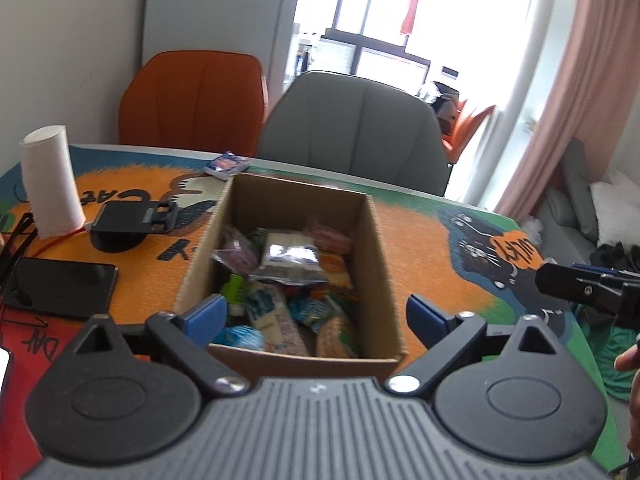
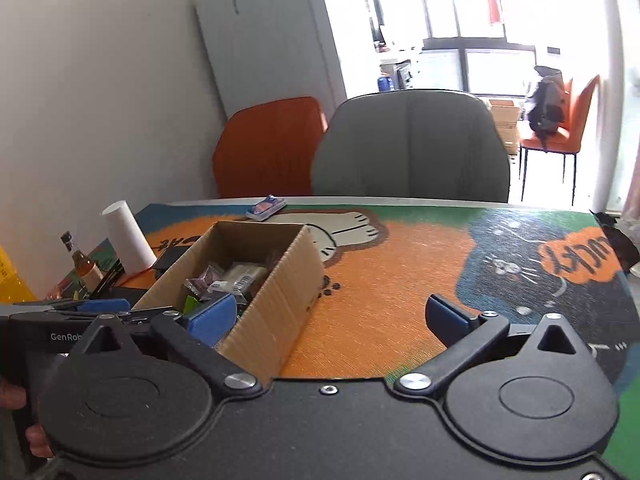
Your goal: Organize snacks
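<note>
Since both our tongs, left gripper [image 1: 316,314] and right gripper [image 2: 330,316], stand wide and empty, we judge the sorting nearly done: the bright snack packets [image 1: 280,276] lie heaped inside the open brown cardboard box [image 1: 384,256], one small blue packet [image 1: 226,165] lying on the table beyond.

Both grippers [image 1: 316,314] [image 2: 326,318] (empty) wide apart

Table [image 1: 420,240] under a bright cat-print cover. Cardboard box [image 1: 384,280] of snacks mid-table; small blue packet [image 1: 226,165] at far edge; left, paper roll [image 1: 50,176], black stand [image 1: 134,220], dark phone [image 1: 60,286], bottle [image 2: 84,262].
</note>
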Available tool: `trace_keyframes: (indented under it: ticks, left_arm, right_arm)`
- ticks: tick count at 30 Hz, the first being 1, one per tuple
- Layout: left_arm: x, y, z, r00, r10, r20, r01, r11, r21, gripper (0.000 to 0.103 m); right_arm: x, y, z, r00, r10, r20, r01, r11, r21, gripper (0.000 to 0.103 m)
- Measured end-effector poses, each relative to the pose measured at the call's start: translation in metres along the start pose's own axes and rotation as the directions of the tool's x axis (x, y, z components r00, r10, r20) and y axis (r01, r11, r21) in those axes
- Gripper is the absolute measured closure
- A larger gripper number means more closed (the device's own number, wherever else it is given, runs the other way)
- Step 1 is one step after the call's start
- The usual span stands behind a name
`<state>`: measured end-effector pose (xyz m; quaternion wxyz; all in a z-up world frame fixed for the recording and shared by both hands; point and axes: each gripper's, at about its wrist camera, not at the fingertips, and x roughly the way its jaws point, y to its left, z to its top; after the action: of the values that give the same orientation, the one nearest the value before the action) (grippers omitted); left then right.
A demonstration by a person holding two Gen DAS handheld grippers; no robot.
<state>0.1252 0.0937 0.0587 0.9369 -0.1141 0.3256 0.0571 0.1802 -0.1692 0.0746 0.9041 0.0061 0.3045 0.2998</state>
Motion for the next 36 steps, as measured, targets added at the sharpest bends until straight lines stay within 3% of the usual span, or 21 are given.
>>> trace_keyframes:
  ticks: [2,14,36]
  left_arm:
    - [-0.004,-0.007,-0.001,1.0,-0.015,-0.007,0.015,1.0,0.018,0.0]
    - [-0.032,-0.036,-0.013,0.999,-0.05,0.008,0.049,0.997,0.065,0.0]
    - [-0.081,-0.042,-0.047,0.996,-0.078,0.051,0.073,0.993,0.093,0.0]
  right_arm:
    - [-0.009,-0.004,-0.002,1.0,-0.009,0.004,0.009,1.0,0.007,0.0]
    - [-0.058,-0.023,-0.015,0.997,-0.058,0.042,0.057,0.998,0.03,0.0]
    - [-0.118,-0.03,-0.06,0.989,-0.12,0.081,0.114,0.991,0.076,0.0]
